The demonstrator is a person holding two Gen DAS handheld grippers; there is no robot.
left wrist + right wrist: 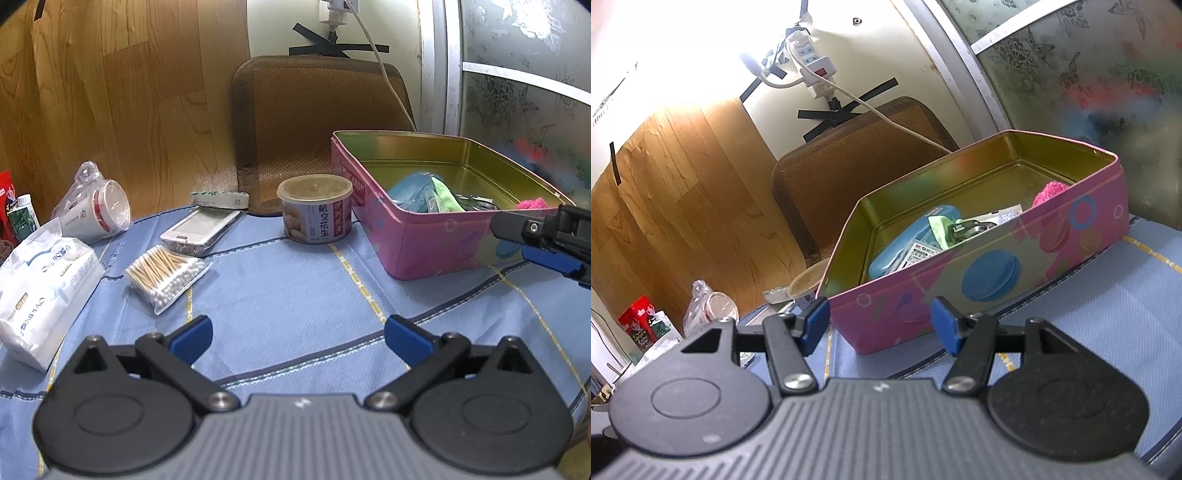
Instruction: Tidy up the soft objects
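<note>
Both empty: left gripper [297, 338] wide, cotton swab bag [166, 275] ahead-left, probably next; right gripper [879, 325] half-open facing pink tin [997, 273]

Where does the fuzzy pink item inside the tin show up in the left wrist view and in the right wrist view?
Left wrist: the fuzzy pink item peeks over the tin's right end, far right.
Right wrist: it lies at the tin's far right end, upper right of centre.
Shared landmark: the pink tin.
</note>
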